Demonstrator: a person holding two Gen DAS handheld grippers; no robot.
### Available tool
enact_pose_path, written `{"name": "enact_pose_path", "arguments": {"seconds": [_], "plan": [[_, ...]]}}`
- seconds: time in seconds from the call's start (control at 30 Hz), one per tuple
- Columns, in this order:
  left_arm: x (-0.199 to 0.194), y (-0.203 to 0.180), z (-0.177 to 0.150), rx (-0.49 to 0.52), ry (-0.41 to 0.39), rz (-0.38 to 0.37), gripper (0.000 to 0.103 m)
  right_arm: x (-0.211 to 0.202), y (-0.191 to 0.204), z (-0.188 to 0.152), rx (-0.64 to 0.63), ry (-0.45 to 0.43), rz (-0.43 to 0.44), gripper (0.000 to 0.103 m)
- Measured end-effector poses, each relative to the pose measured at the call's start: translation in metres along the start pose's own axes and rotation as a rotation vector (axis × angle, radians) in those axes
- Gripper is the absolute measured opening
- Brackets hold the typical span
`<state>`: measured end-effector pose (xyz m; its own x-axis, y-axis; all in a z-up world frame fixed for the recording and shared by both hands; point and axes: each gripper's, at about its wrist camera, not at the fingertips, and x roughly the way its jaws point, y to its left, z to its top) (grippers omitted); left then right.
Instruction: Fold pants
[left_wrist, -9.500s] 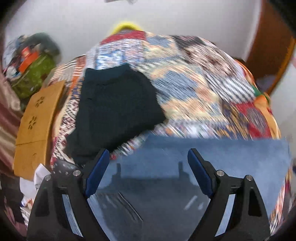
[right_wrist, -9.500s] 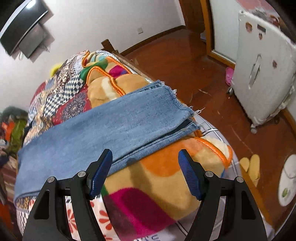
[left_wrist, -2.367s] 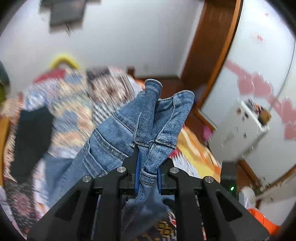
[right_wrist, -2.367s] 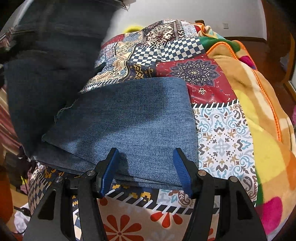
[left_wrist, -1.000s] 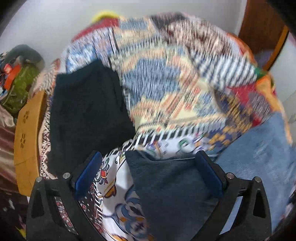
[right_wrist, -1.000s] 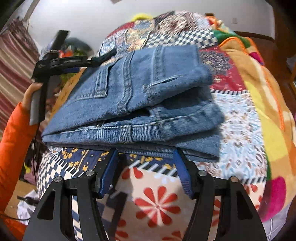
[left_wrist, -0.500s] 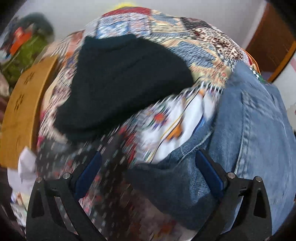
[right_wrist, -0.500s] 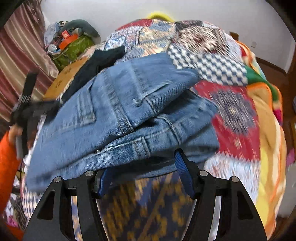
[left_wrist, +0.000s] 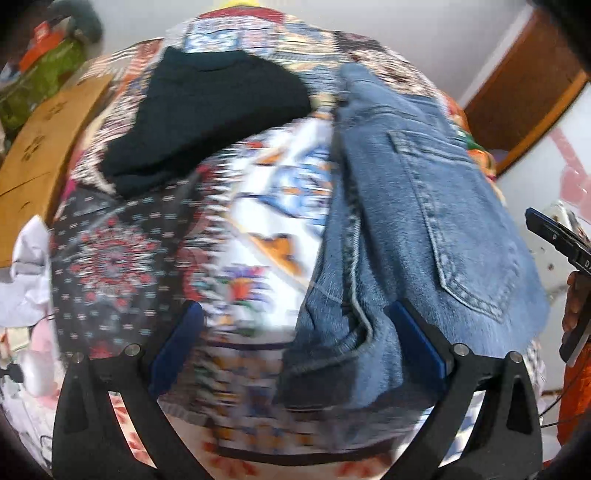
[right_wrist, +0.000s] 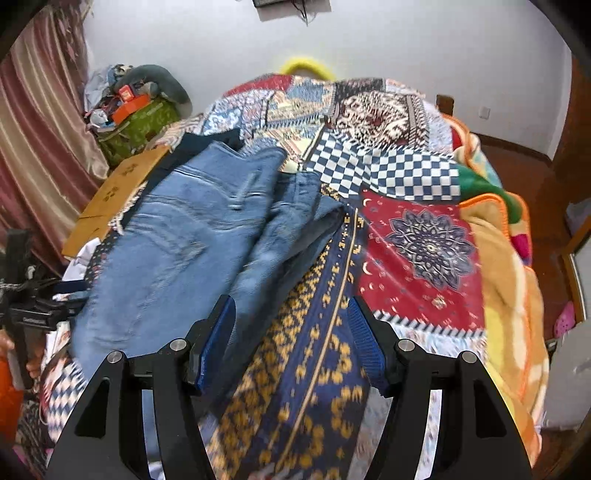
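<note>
Left wrist: fingers (left_wrist: 417, 336) wide, empty; black garment (left_wrist: 210, 114) beside folded jeans (left_wrist: 413, 229) on quilt (left_wrist: 147, 243).

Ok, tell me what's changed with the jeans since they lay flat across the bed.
The jeans went from one long flat strip to a folded bundle, back pocket up. The left tool, clamped on the waistband earlier, has let go and is open. The right tool stays open. The black garment and patchwork bedspread haven't moved.

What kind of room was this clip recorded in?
Most likely a bedroom: folded blue denim jeans lie on a bed under a patchwork quilt, with striped pink curtains and a cluttered green bag by the white wall.
</note>
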<state>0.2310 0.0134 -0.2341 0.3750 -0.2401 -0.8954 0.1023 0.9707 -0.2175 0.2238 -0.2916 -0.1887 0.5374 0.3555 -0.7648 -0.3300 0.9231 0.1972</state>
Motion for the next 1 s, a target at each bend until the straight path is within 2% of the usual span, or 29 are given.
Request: {"name": "enact_pose_path", "arguments": {"seconds": [0.1,0.17,0.27,0.4,0.5,0.57,0.67,0.87,1.0], "plan": [[0.001,-0.023,0.000,0.029,-0.005,-0.023,0.102,-0.018,0.006,-0.009,-0.005,-0.024,0.012,0.060],[-0.002,-0.033,0.001,0.065,-0.030,0.019,0.102,-0.024,0.012,-0.016,-0.004,-0.035,0.018,0.060],[-0.018,-0.034,-0.001,0.081,-0.087,0.068,0.102,-0.023,0.018,-0.030,0.014,-0.032,0.040,0.060],[-0.036,-0.030,-0.008,0.099,-0.132,0.060,0.102,-0.010,0.022,-0.048,0.039,0.001,0.060,0.060],[-0.027,-0.031,-0.018,0.130,-0.116,0.089,0.100,0.001,0.021,-0.059,0.071,0.020,0.084,0.053],[-0.022,-0.028,-0.025,0.136,-0.132,0.091,0.100,0.002,0.023,-0.063,0.080,0.004,0.086,0.042],[-0.022,-0.022,-0.028,0.110,-0.132,0.088,0.100,0.000,0.024,-0.065,0.059,-0.008,0.071,0.033],[-0.033,-0.031,-0.019,0.156,-0.147,0.137,0.093,-0.008,0.020,-0.061,0.031,0.011,0.070,0.030],[-0.048,-0.033,0.006,0.171,-0.196,0.150,0.093,-0.022,0.014,-0.047,0.027,-0.025,0.041,0.031]]}}
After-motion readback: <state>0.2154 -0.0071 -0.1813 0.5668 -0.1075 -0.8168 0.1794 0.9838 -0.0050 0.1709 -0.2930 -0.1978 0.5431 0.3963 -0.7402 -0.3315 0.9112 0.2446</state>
